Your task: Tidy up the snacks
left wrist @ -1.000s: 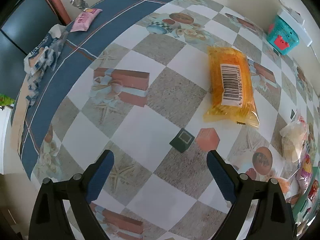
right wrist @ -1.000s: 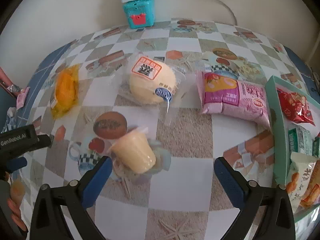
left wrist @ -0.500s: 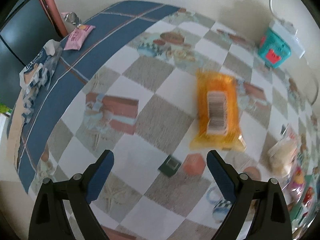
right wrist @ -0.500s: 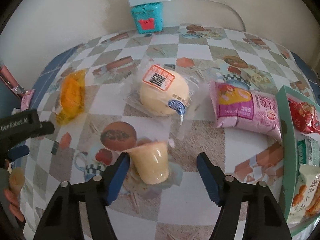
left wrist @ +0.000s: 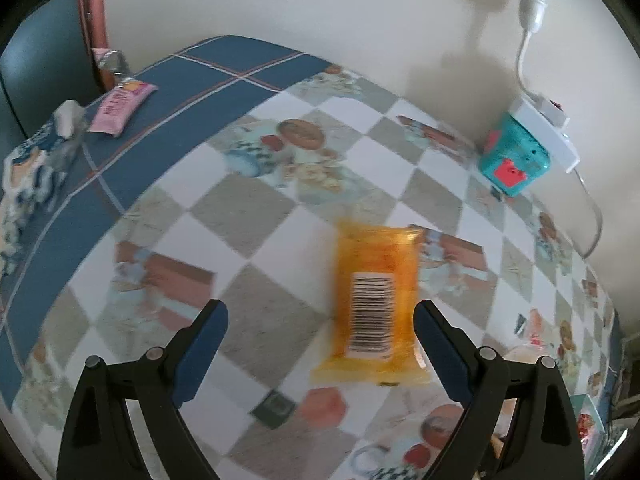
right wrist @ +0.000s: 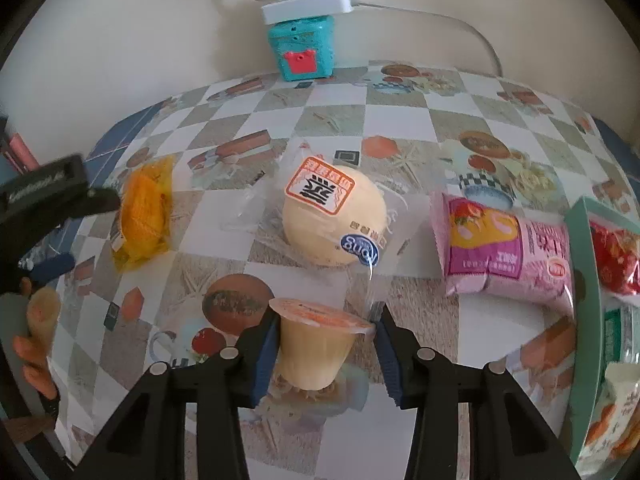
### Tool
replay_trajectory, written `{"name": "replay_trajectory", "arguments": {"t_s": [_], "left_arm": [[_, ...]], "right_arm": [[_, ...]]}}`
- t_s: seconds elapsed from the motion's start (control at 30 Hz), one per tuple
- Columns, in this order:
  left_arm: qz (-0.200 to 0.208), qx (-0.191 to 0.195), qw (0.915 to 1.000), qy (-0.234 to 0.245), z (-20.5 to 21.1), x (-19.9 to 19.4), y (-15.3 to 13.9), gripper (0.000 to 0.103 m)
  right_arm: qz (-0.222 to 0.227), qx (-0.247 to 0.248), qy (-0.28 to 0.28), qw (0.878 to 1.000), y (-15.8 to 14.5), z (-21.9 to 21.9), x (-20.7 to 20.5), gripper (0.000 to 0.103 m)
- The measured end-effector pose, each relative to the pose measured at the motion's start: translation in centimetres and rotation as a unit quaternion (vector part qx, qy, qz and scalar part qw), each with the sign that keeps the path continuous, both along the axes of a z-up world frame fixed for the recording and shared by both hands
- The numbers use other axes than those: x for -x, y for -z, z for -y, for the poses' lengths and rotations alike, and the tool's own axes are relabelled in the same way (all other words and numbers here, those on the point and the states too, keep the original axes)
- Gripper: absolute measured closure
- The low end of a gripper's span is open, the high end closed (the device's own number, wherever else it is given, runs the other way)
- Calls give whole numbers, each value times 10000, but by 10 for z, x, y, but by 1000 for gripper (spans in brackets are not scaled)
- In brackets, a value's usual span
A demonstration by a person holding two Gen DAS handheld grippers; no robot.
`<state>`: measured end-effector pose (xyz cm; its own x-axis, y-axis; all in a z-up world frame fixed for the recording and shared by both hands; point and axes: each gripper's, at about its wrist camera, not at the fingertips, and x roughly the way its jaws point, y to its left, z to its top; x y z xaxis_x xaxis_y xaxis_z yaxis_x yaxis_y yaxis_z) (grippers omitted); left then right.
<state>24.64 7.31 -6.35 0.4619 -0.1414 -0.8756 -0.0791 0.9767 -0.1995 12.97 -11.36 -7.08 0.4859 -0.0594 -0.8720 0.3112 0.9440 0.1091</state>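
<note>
A pale yellow pudding cup [right wrist: 312,352] with an orange lid stands between the blue pads of my right gripper [right wrist: 326,318]. Its jaws are closing and the pads touch the lid's rim on both sides. Behind it lie a round wrapped bun [right wrist: 334,216] and a pink snack packet [right wrist: 508,256]. A green tray [right wrist: 582,280] at the right edge holds several snacks. My left gripper [left wrist: 320,312] hangs open over the checked tablecloth. An orange packet [left wrist: 376,304] with a barcode lies flat just inside its right finger, untouched.
A teal box [right wrist: 306,48] with a white power strip [right wrist: 308,6] on top stands against the back wall. A small pink packet [left wrist: 120,108] lies on the cloth's blue border at far left. A person's hand [right wrist: 36,332] shows at the right wrist view's left edge.
My right gripper's jaws have come together onto the pudding cup. The left gripper has tilted up, so the orange packet has slid down the view to its right finger.
</note>
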Motion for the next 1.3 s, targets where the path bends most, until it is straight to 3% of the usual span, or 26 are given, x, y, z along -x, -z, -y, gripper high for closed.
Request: {"name": "replay_trajectory", "arguments": {"t_s": [0.23,0.27,0.3,0.37,0.5,0.63,0.8,0.93,1.3], "left_arm": [[-49,-7,9999,165,21,-5,16,11],[-99,39,9999,117,21,-6,19,19],[-158,98,9998,63,19,-7,22,34],[-237,266,9994,33,16,-7,25,47],[-286,323,9991,24,13,-4,23,54],[-553,291,9980,-1,9,2,19,56],[-854,-211,9961,-21,12,15,9,56],[-946,-208,9953,28,13,32,-5,57],[-455,-123,9988,119,32,78,-65,57]], "right_arm": [[10,-21,-37,10000,0,1,-2,56],[10,-22,-42,10000,0,1,-3,56],[10,-22,-41,10000,-1,2,-2,56],[6,-35,-37,10000,-1,2,-2,56],[-39,-59,-14,10000,-1,5,0,58],[-40,-174,54,9998,-6,10,6,59],[-23,-271,131,9995,-17,14,18,59],[133,-299,219,9992,-36,18,33,59],[439,-354,675,9961,-77,44,89,59]]}}
